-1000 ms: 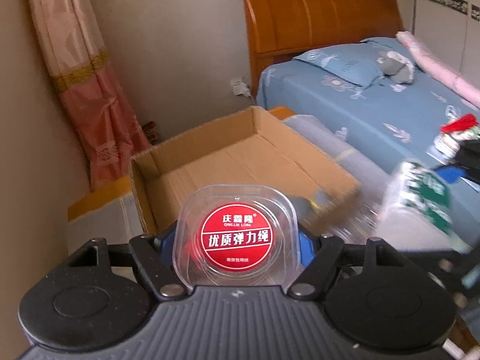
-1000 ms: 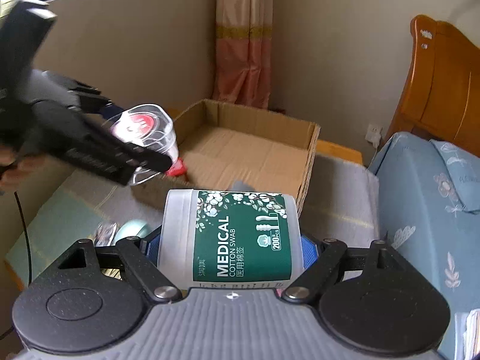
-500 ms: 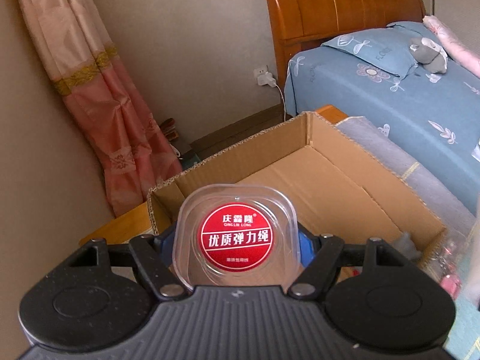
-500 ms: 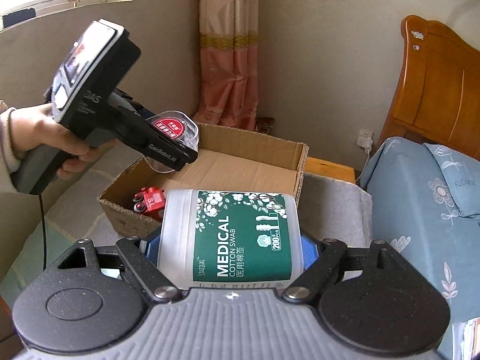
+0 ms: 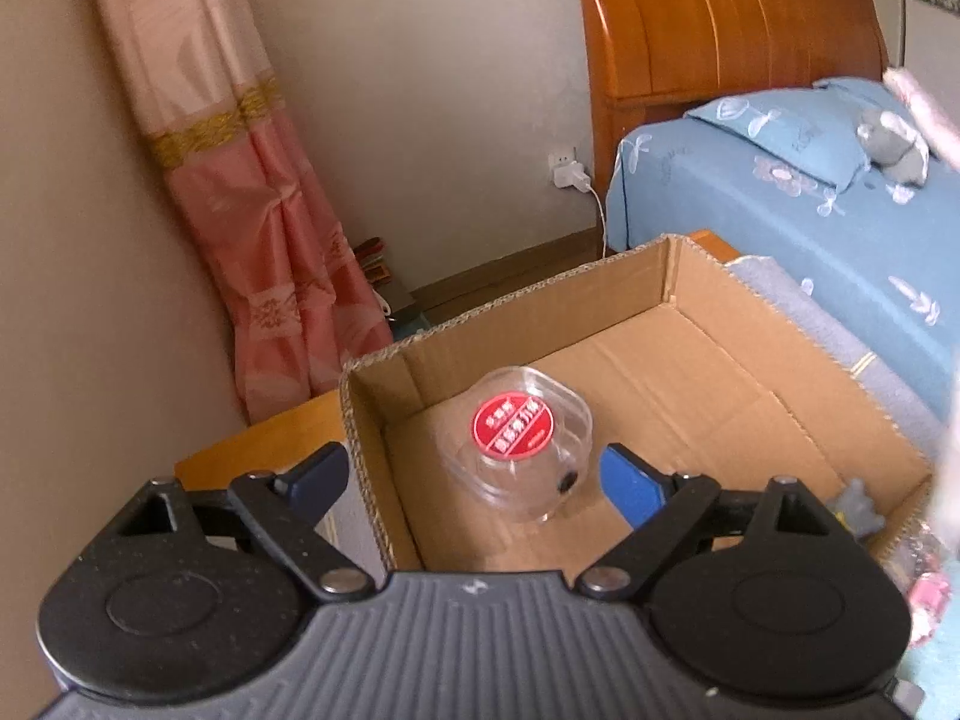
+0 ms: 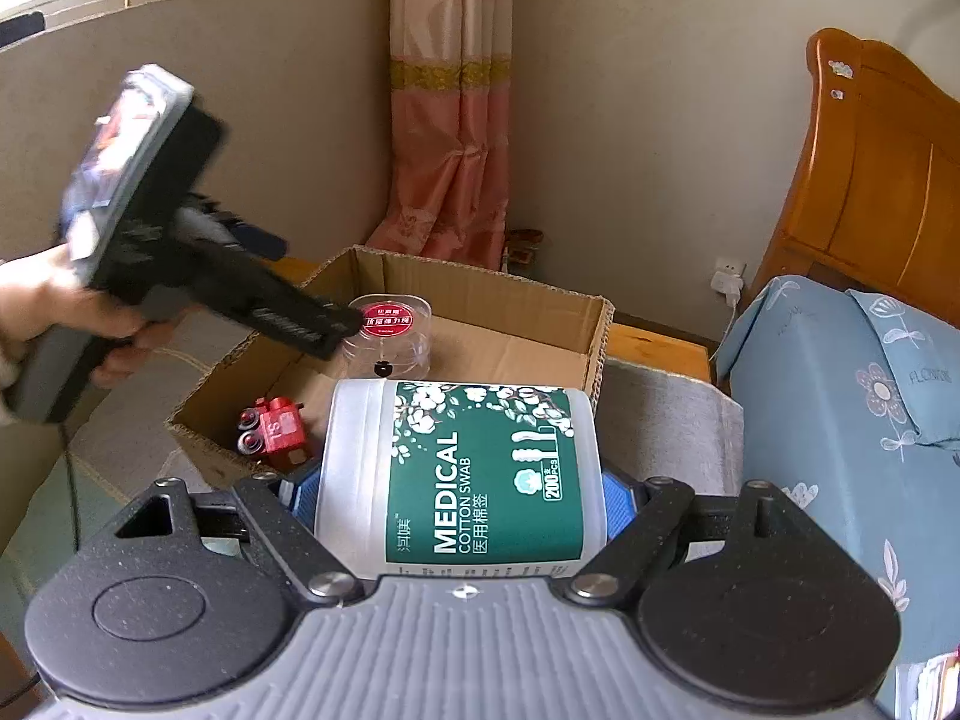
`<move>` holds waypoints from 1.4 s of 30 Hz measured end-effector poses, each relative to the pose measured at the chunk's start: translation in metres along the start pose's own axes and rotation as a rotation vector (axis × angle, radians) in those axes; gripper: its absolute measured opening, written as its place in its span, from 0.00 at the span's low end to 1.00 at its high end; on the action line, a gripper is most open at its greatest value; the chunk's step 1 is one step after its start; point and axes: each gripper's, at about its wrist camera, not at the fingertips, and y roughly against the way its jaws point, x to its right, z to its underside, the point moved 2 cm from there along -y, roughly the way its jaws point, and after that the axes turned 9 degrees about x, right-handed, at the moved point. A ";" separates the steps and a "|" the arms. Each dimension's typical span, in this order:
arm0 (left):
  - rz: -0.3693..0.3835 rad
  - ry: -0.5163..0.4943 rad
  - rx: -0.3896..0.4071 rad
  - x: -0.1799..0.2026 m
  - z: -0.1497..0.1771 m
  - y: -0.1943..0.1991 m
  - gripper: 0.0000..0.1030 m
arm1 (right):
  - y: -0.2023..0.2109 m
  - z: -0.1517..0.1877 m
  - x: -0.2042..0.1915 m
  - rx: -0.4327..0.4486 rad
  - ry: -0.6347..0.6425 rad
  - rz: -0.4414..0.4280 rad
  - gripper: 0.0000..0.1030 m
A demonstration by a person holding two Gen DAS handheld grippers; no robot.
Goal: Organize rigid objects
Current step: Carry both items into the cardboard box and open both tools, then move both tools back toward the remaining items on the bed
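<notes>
- Left gripper [image 5: 474,480] over the near left corner of the box [image 5: 708,276]; jaws opening, spread wide, blue pads clear of everything
- Clear tub [image 5: 521,441] with red label (Chinese print) lying between and beyond the pads, touching neither, tilted, inside the box near its left wall; whether resting on the floor or in mid-air cannot tell
- Right gripper [image 6: 459,486] pinching the swab jar [image 6: 459,474], jaws pressed on both sides, jar lying on its side with the green "MEDICAL COTTON SWAB" label up, held short of the box's near wall
- Seen only from the right wrist: a hand [image 6: 57,312] holding the left gripper's handle, blurred; a red toy [image 6: 273,426] in the box's near corner; a window top left
- Seen only from the left wrist: a grey-blue thing [image 5: 855,507] at the box's right corner (too blurred to name); grey plush [image 5: 894,141] on the bed's pillow
- Shared by both: pink curtain [image 5: 270,228], wooden headboard [image 5: 732,24], blue bed [image 5: 780,204]
</notes>
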 end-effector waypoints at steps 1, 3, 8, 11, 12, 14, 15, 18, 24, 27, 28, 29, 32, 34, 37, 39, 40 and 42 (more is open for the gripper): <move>0.006 0.009 0.000 -0.002 0.003 0.005 0.90 | -0.004 -0.002 0.000 -0.004 0.002 0.001 0.84; 0.002 0.024 0.003 -0.004 0.006 0.012 0.90 | -0.013 -0.006 0.002 -0.007 -0.001 -0.001 0.84; -0.049 0.073 0.009 -0.008 0.015 0.035 0.93 | -0.039 -0.016 0.012 -0.050 -0.057 0.020 0.84; -0.053 0.091 0.024 -0.010 0.020 0.047 0.93 | -0.058 -0.024 0.019 -0.069 -0.092 0.048 0.84; -0.054 0.098 0.024 -0.011 0.022 0.050 0.93 | -0.064 -0.025 0.021 -0.078 -0.095 0.053 0.84; -0.058 0.118 0.030 -0.013 0.026 0.057 0.93 | -0.076 -0.028 0.024 -0.094 -0.100 0.069 0.84; -0.069 0.136 0.030 -0.015 0.028 0.059 0.93 | -0.082 -0.030 0.025 -0.102 -0.102 0.072 0.84; -0.090 0.183 0.017 -0.021 0.037 0.067 0.93 | -0.094 -0.034 0.028 -0.114 -0.121 0.084 0.84; -0.152 0.227 0.019 -0.026 0.048 0.078 0.93 | -0.117 -0.043 0.028 -0.131 -0.131 0.091 0.84; -0.158 0.229 0.018 -0.025 0.052 0.082 0.93 | -0.123 -0.047 0.028 -0.125 -0.140 0.086 0.93; -0.160 0.226 0.016 -0.025 0.053 0.083 0.93 | -0.122 -0.048 0.028 -0.116 -0.138 0.091 0.97; -0.161 0.221 0.016 -0.024 0.054 0.084 0.93 | -0.120 -0.049 0.028 -0.106 -0.134 0.098 1.00; -0.159 0.209 0.010 -0.021 0.057 0.087 0.93 | -0.110 -0.048 0.026 -0.082 -0.121 0.098 1.00; -0.152 0.202 0.011 -0.018 0.057 0.089 0.93 | -0.101 -0.046 0.025 -0.074 -0.112 0.099 1.00; -0.148 0.186 0.015 -0.010 0.061 0.097 0.93 | -0.086 -0.042 0.022 -0.066 -0.102 0.089 1.00; -0.149 0.180 0.013 -0.006 0.062 0.100 0.93 | -0.076 -0.039 0.020 -0.057 -0.090 0.084 1.00; -0.147 0.177 0.015 -0.003 0.063 0.101 0.93 | -0.070 -0.038 0.019 -0.049 -0.084 0.082 1.00; -0.146 0.177 0.024 0.000 0.066 0.105 0.93 | -0.057 -0.033 0.016 -0.032 -0.080 0.075 1.00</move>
